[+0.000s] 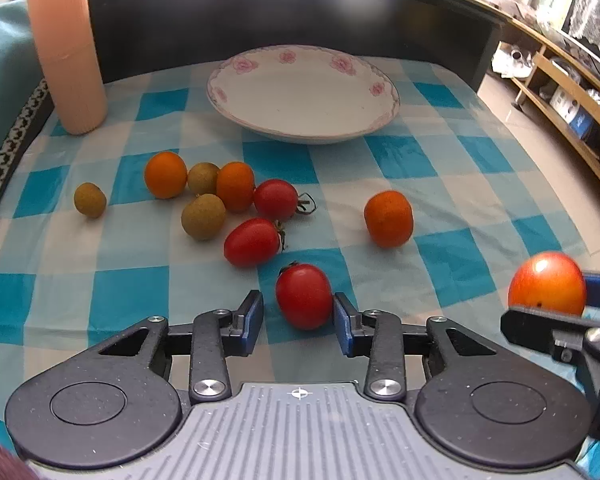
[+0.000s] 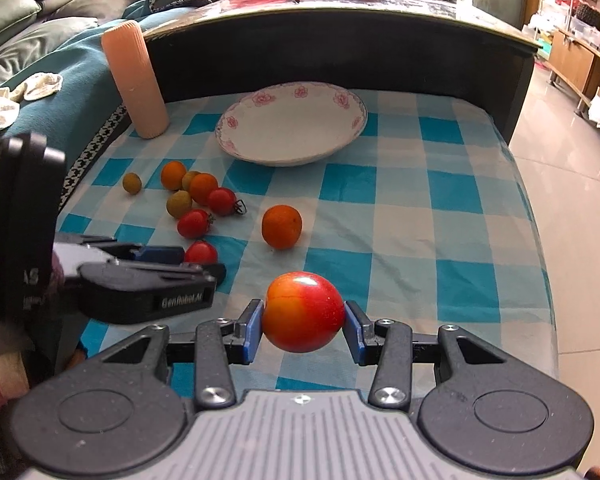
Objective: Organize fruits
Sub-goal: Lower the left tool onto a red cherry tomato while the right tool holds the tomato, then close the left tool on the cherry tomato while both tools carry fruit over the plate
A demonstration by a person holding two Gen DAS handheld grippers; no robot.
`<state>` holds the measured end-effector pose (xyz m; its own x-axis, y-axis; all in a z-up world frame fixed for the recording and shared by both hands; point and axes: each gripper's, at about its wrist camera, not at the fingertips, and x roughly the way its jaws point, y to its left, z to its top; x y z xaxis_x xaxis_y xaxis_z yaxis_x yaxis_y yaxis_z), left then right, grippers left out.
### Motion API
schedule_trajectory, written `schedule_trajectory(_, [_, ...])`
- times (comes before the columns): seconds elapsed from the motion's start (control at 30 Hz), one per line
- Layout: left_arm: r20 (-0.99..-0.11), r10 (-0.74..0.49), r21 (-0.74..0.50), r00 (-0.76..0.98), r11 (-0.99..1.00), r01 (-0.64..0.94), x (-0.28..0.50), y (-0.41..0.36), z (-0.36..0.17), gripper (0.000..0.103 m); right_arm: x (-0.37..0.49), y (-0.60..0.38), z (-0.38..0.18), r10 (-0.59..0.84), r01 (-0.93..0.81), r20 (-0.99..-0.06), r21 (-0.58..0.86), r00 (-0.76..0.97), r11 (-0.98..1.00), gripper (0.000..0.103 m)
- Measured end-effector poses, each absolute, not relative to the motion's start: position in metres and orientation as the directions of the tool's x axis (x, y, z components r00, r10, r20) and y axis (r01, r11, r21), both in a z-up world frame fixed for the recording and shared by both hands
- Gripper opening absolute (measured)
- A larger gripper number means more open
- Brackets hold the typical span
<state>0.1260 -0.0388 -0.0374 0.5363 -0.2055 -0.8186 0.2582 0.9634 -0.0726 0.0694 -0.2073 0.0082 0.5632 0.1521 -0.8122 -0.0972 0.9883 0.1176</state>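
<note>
The left gripper (image 1: 298,316), jaws apart, straddles a cherry tomato (image 1: 304,295) touching its right pad, long axis upright in frame.

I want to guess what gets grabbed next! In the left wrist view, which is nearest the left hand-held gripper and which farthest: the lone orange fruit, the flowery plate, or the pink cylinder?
1. Lone orange fruit, right of centre.
2. Flowery plate, back middle.
3. Pink cylinder, far back left.
</note>
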Motion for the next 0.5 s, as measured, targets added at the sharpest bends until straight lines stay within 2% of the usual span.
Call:
schedule_trajectory(0.17, [-0.803, -0.192, -0.009, 0.565, 0.950, 0.311, 0.1222, -0.0473, -0.0415, 0.043, 0.0688, -0.2043, 0.0096, 0.144, -0.096, -0.810, 0.108, 0.569, 0.989, 0.057])
schedule_trajectory(0.43, [-0.806, -0.201, -0.020, 0.557, 0.949, 0.314, 0.1225, -0.0448, -0.0411, 0.042, 0.0731, -0.2000, 0.0081, 0.147, -0.110, -0.813, 0.102, 0.563, 0.989, 0.057])
schedule_trajectory(0.5, [-0.808, -0.208, -0.024, 0.551, 0.946, 0.322, 0.1208, -0.0442, -0.0398, 0.037, 0.0735, -0.2004, 0.0094, 0.147, -0.109, -0.811, 0.103, 0.567, 0.989, 0.057])
